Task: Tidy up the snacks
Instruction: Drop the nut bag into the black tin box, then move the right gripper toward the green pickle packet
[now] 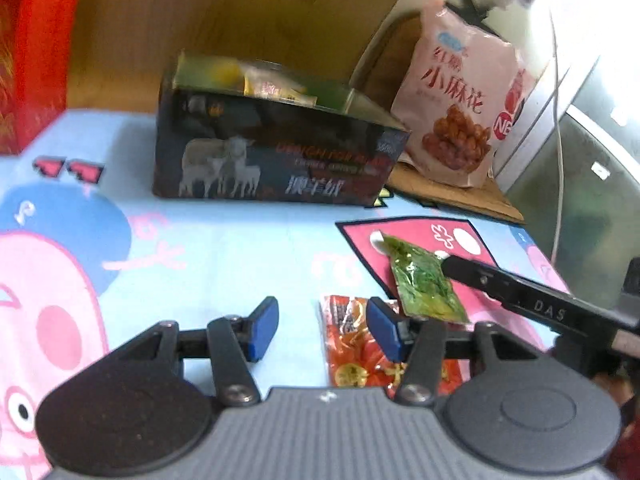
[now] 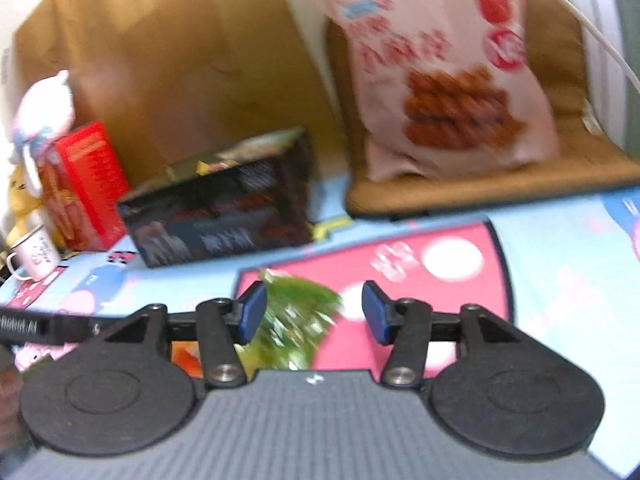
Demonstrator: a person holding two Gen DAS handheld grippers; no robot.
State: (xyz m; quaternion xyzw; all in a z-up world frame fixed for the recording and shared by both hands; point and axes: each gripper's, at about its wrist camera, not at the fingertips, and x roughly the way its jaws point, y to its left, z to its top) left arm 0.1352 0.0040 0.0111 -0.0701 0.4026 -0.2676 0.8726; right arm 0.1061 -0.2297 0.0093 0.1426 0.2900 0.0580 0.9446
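The left claw (image 1: 322,330) is spread above the cartoon-print tabletop (image 1: 224,248), gripping nothing; a red snack packet (image 1: 352,344) lies under its right pad, overlapped by a green snack packet (image 1: 424,280). The right claw (image 2: 314,312) is likewise spread, with the blurred green packet between its pads, contact unclear. Ahead of both stand a dark open box (image 1: 276,148) and a pink snack bag (image 1: 460,100). Only the right wrist view shows the enamel mug (image 2: 34,256) and plush toy (image 2: 42,108), far left.

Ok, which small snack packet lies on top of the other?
The green packet: its lower end overlaps the red-orange packet, which lies flat on the cloth beneath it.
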